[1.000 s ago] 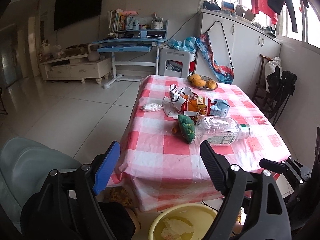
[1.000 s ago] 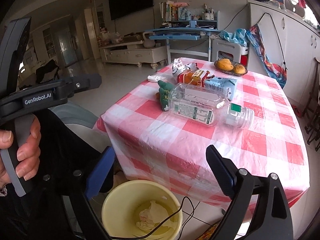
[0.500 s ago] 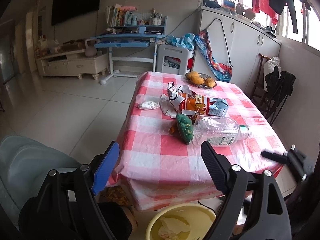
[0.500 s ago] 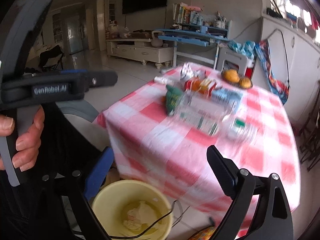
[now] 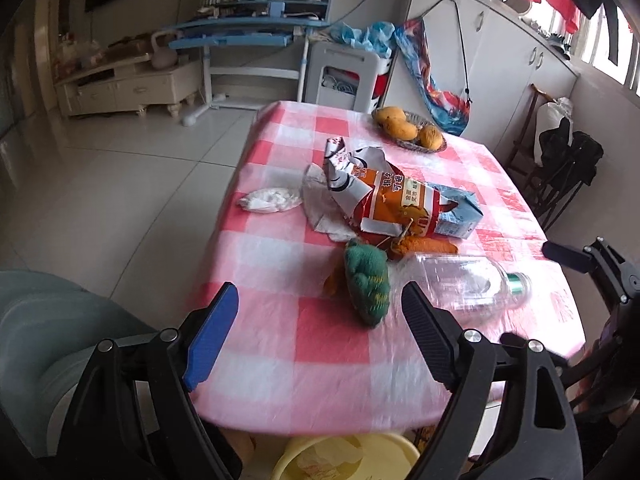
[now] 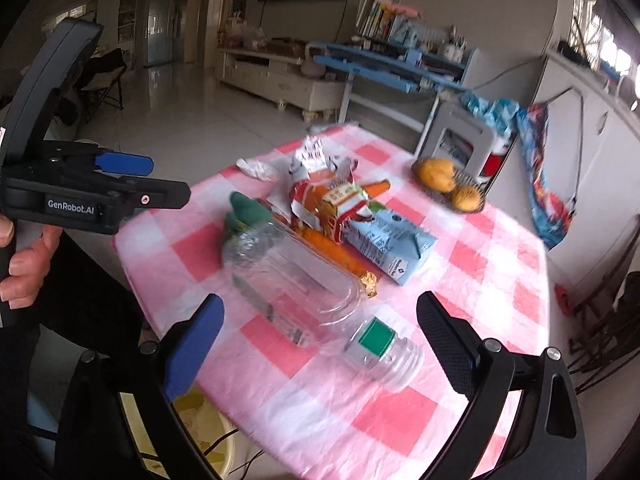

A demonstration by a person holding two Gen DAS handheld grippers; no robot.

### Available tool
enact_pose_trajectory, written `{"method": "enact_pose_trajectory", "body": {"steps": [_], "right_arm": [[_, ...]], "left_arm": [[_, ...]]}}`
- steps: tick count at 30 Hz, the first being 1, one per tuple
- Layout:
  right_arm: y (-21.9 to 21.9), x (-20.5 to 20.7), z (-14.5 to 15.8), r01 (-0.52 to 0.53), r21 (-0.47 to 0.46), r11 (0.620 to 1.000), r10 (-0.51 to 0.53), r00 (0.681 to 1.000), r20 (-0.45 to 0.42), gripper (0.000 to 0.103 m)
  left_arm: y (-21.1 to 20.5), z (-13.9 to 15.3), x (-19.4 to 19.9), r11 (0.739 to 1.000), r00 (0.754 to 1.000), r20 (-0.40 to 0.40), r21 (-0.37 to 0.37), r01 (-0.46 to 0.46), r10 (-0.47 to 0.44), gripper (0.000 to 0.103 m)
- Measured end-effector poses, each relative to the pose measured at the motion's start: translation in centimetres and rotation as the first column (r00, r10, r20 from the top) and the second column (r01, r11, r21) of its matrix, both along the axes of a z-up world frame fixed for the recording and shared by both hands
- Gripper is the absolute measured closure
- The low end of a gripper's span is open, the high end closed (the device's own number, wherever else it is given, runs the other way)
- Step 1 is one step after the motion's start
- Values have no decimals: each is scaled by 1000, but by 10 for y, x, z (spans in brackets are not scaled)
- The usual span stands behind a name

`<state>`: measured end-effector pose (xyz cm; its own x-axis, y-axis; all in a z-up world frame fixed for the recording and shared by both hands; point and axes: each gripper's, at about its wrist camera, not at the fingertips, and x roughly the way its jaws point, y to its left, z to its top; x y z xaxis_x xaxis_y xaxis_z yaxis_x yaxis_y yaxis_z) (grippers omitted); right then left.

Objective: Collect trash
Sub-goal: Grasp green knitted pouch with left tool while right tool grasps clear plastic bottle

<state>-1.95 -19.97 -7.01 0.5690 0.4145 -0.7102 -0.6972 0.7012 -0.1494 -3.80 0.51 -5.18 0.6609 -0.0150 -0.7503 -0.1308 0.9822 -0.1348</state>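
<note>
We see one clear plastic bottle [image 6: 316,304] lying on the checked table [image 5: 328,360] beside one blue carton [image 6: 390,240] and one torn snack bag [image 5: 384,200], our left gripper [image 5: 320,336] and right gripper [image 6: 320,344] both spread wide, empty

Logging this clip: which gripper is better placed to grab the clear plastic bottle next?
Right. The right gripper is open with the bottle lying between its fingers; the left gripper, also open, faces the green bag.

Your left gripper [image 5: 320,336] hangs wide open above the checked table [image 5: 332,344]; the green wrapper [image 5: 366,286] lies between its tips, the clear bottle [image 5: 472,282] touching that wrapper.
</note>
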Motion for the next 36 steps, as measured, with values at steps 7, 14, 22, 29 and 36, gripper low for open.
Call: {"method": "enact_pose_trajectory", "body": {"steps": [7,14,22,29,36], "right_arm": [[21,29,-20,-64,-40,997,62,997,-49,10],[29,21,-34,-106,-109,988,98,992,-79,20],[16,16,-26,-84,-85,993,75,992,-97,37],[22,17,-28,-82,-87,993,76,994,-77,37],[18,19,-23,-70,-9,998,69,993,-96,41]], "left_arm": [[-10,-22,48,1000,999,-41,3,9,-9,23],[-13,-43,65,990,992,-83,-111,81,-91,81],[-5,-20,49,982,995,16,-163,100,-98,86],[23,2,33,965,993,116,-257,49,-19,86],[51,12,26,952,985,150,-304,-42,91,85]]}}
